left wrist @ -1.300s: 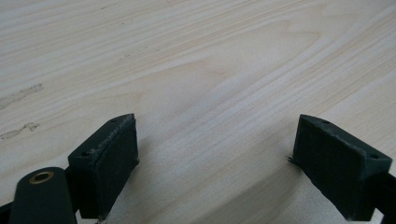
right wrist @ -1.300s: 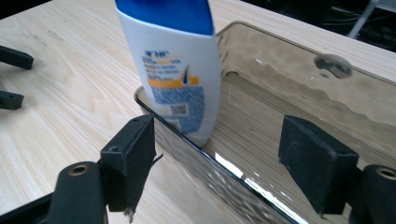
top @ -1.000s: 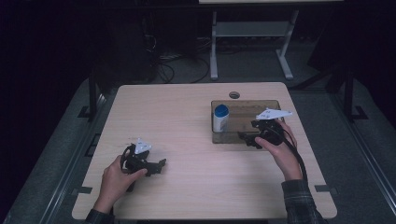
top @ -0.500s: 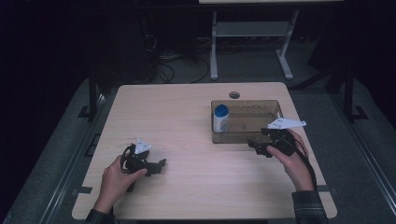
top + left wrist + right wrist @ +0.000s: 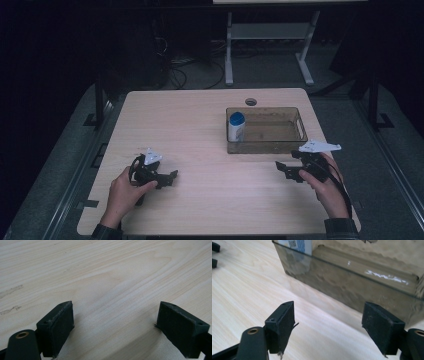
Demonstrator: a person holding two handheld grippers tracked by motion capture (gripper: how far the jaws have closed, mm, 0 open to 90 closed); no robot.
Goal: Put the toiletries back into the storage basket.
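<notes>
Blue-capped bottle (image 5: 236, 126), label possibly a code (image 5: 297, 244)

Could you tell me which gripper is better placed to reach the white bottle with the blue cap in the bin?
Probably the right gripper: it sits open just before the bin holding the bottle. The left gripper rests open, far across the table.

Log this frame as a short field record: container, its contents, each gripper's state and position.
container: clear smoky plastic bin on the wooden table, right of centre
contents: white bottle with blue cap, upright in the bin's left end
left gripper: open, holding nothing, low over bare tabletop at the near left
right gripper: open, holding nothing, just outside the bin's near wall, near its right end
contact: neither gripper touches bin or bottle
</notes>
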